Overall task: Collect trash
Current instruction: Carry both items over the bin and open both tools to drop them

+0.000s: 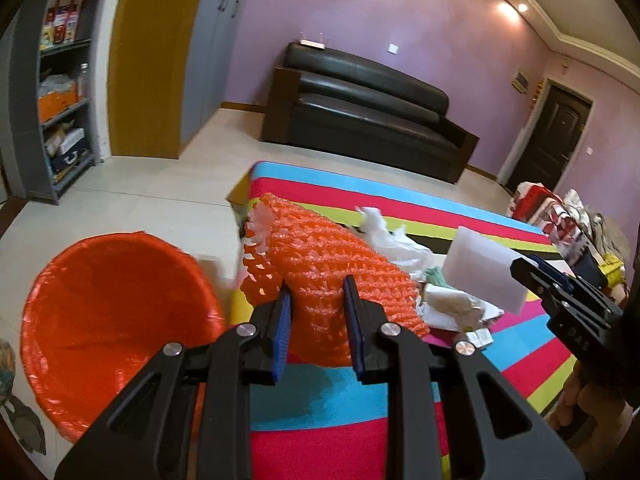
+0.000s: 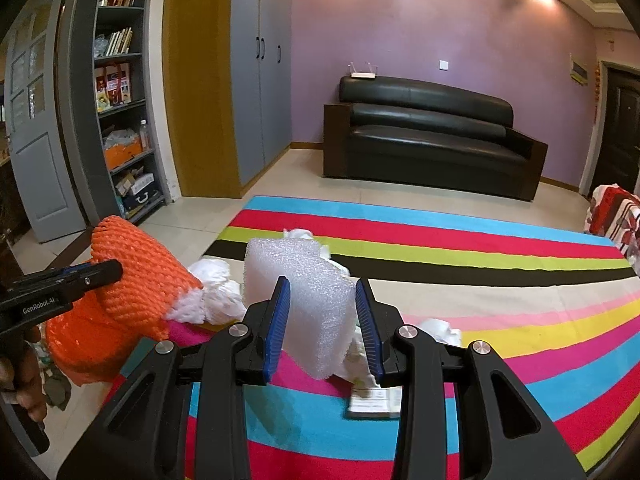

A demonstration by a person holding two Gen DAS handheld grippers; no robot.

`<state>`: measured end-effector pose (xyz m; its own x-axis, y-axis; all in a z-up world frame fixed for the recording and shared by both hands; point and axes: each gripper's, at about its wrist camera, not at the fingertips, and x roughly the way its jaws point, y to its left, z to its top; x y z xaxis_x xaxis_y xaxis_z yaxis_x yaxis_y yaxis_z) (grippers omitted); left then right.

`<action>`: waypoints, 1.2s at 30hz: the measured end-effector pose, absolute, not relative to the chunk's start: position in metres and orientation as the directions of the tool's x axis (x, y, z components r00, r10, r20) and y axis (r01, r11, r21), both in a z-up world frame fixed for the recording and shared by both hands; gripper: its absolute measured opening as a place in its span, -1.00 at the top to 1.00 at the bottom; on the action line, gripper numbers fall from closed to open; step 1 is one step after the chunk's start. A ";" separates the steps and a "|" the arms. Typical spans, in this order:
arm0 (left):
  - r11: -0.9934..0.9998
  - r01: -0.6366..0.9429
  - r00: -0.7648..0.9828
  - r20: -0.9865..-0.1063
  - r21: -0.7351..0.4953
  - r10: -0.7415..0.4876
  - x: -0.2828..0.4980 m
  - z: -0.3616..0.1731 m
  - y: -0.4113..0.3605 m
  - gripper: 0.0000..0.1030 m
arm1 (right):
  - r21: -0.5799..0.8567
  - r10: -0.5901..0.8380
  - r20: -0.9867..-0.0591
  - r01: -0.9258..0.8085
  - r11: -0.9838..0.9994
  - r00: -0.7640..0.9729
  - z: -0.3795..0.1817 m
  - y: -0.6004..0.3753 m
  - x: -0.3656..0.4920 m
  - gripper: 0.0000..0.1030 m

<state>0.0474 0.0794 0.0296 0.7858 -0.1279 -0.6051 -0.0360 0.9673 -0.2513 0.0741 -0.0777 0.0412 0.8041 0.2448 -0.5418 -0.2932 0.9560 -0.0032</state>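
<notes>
Left gripper [image 1: 316, 300]: my jaws are clamped on the orange foam net [image 1: 328, 264], blue pads pressing in on both sides; net is lifted clear of the striped cloth.
Orange foam net: tube shape, open frilly end points up and away from me, white fringe at that end. From the right wrist view its other end [image 2: 144, 272] also shows white fraying.
Right gripper [image 2: 322, 312]: my jaws are closed on a white foam block [image 2: 308, 292], pads squeezing its sides. Block is held up above the tabletop, tilted a bit.
White foam block, left view [image 1: 480, 268]: sticks out from the right gripper's tip [image 1: 520, 268], off to the right of the net, apart from it.
Bin [image 1: 116, 320]: round, lined with an orange bag, on the floor at the left, just beside the tabletop edge. Mouth open; I can't make out anything inside. The net hangs near it, to its right, not over it.
Tabletop [image 2: 480, 320]: covered in a bright striped cloth, blue, red, green, black, pink, yellow bands.
Leftover trash: crumpled white tissues [image 2: 216, 292] in a heap behind the grippers, another wad [image 2: 440, 330] to the right, a small printed paper packet [image 2: 374, 400] lying flat under the right gripper.
Hand: part of the person's left hand [image 2: 24, 376] shows on the handle at the frame edge.
Background: black sofa [image 2: 432, 136] against the purple wall, grey shelf unit [image 2: 120, 92] at left.
</notes>
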 end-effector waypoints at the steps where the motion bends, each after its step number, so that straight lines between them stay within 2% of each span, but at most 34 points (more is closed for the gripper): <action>1: 0.968 -0.043 0.787 -0.605 -0.249 -0.120 0.046 0.030 0.082 0.53 | -0.001 0.250 -0.541 -0.298 0.955 0.803 0.042 -0.074 0.075 0.34; 14: 0.958 -0.173 0.796 -0.605 -0.227 0.000 0.010 0.040 0.144 0.53 | 0.021 0.330 -0.525 -0.376 0.926 0.784 0.047 -0.013 0.070 0.34; 36: 0.905 -0.383 0.765 -0.613 -0.183 0.200 -0.046 0.053 0.234 0.50 | 0.028 0.455 -0.559 -0.532 0.846 0.694 0.024 0.109 0.047 0.34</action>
<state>-0.0465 0.2338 0.0527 0.7647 0.1997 -0.6127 -0.3831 0.9054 -0.1830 0.0474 0.1093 0.0239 0.6936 0.4548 -0.5586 -0.5322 0.8461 0.0281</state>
